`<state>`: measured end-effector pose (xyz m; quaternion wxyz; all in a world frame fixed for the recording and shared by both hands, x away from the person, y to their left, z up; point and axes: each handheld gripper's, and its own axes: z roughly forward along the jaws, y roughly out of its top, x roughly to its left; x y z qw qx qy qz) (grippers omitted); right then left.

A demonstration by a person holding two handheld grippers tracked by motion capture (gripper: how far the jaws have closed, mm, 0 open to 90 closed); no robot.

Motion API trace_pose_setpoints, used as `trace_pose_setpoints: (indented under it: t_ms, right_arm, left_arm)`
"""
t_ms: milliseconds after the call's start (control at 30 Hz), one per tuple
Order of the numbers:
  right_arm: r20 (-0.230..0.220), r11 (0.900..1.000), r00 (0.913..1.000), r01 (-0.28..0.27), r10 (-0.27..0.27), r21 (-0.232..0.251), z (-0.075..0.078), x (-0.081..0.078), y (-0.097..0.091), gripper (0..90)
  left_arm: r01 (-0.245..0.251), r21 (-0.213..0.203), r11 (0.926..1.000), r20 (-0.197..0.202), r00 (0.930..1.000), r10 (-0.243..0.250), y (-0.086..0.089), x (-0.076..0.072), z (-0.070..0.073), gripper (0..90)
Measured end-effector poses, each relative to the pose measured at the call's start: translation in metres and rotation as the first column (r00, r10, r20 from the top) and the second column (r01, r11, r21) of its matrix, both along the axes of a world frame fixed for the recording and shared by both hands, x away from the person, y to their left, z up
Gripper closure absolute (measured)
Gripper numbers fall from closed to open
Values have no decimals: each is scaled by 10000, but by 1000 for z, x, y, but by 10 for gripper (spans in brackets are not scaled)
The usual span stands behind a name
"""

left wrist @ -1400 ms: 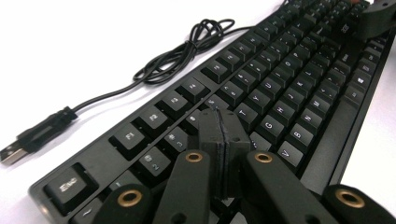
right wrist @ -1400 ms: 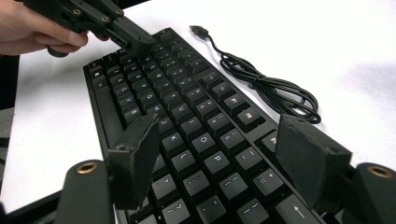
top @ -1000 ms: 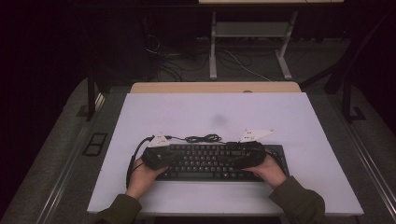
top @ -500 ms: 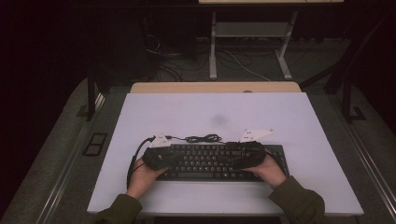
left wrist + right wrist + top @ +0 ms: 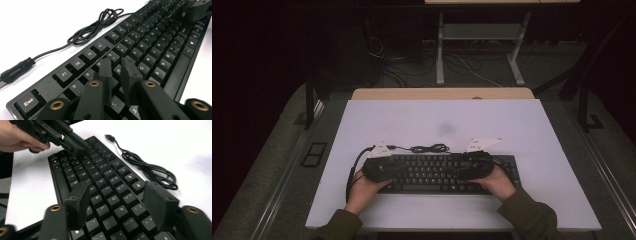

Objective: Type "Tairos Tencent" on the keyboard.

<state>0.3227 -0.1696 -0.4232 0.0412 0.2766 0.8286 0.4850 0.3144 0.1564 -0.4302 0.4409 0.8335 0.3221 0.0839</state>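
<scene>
Black full-size keyboard (image 5: 439, 172) with white-lettered keycaps sits flat along the near edge of the white table (image 5: 522, 130). The left gripper (image 5: 117, 75) hovers over its left keys, jaws just opening a crack, nothing between them; the right gripper (image 5: 117, 202) is over the right keys, jaws closing but apart. Its black cable (image 5: 428, 148) lies coiled just behind.
</scene>
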Motion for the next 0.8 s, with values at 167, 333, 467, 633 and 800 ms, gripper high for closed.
trace_pose_setpoints:
  t_ms: [167, 333, 467, 633, 800]
  right_arm:
    - [-27, 9998, 9998, -211, 212, 27, 1, 3, 8, 476]
    - [-87, 9992, 9992, -387, 388, 78, 2, 3, 18, 542]
    - [-132, 9989, 9989, -457, 459, 134, 2, 4, 23, 556]
    - [-114, 9990, 9991, -418, 419, 141, 2, 4, 29, 559]
    - [-81, 9984, 9984, -550, 551, 97, 0, 3, 33, 589]
  left_arm:
    - [66, -111, 9999, -2, 10000, -66, 2, -3, 1, 631]
    - [206, -165, 9997, 23, 9998, -206, 1, -4, 1, 528]
    - [291, -117, 9995, 53, 9996, -291, 0, -5, 2, 462]
    - [315, -28, 9995, 5, 9995, -315, -1, -6, 0, 387]
    - [244, 38, 9997, 80, 9997, -244, -1, -6, -1, 328]
